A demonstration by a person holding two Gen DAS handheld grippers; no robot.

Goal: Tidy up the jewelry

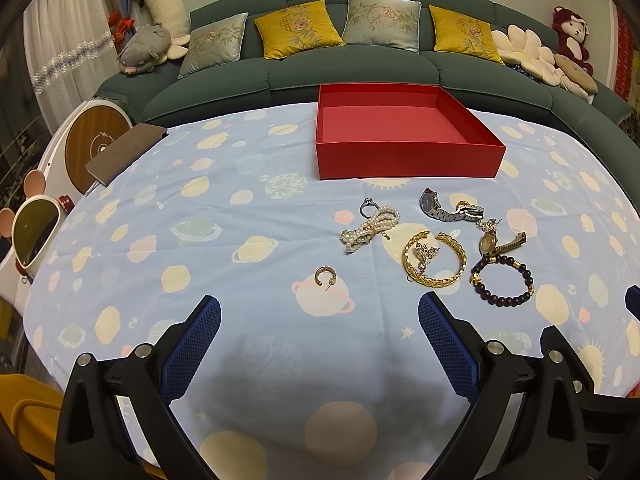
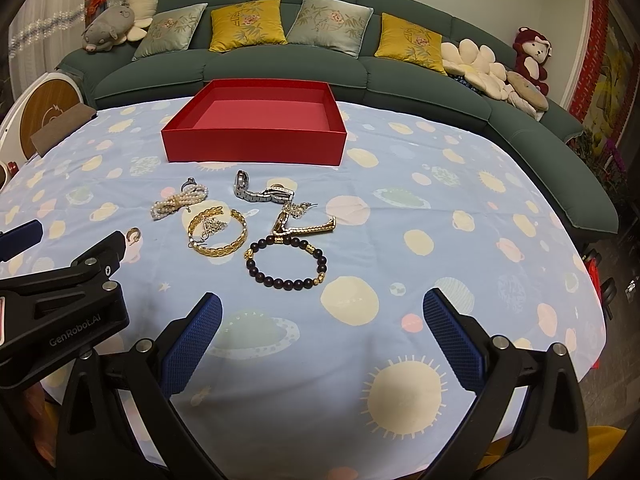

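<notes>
An empty red box (image 1: 408,156) (image 2: 252,142) stands at the far middle of the table. In front of it lie a pearl strand with a ring (image 1: 370,230) (image 2: 178,202), a silver watch (image 1: 444,208) (image 2: 260,194), a gold bangle (image 1: 436,260) (image 2: 218,236) with a small sparkly piece inside it, a gold watch (image 1: 500,242) (image 2: 304,228), a dark bead bracelet (image 1: 502,280) (image 2: 286,264) and a gold hoop earring (image 1: 325,277) (image 2: 134,236). My left gripper (image 1: 319,316) is open just short of the earring. My right gripper (image 2: 322,312) is open, nearer than the bead bracelet.
A blue cloth (image 1: 200,240) printed with planets covers the table. A brown flat case (image 1: 126,152) lies at its far left edge. A green sofa (image 1: 360,68) with cushions and plush toys runs behind. The left gripper's body (image 2: 60,292) shows at the right wrist view's left.
</notes>
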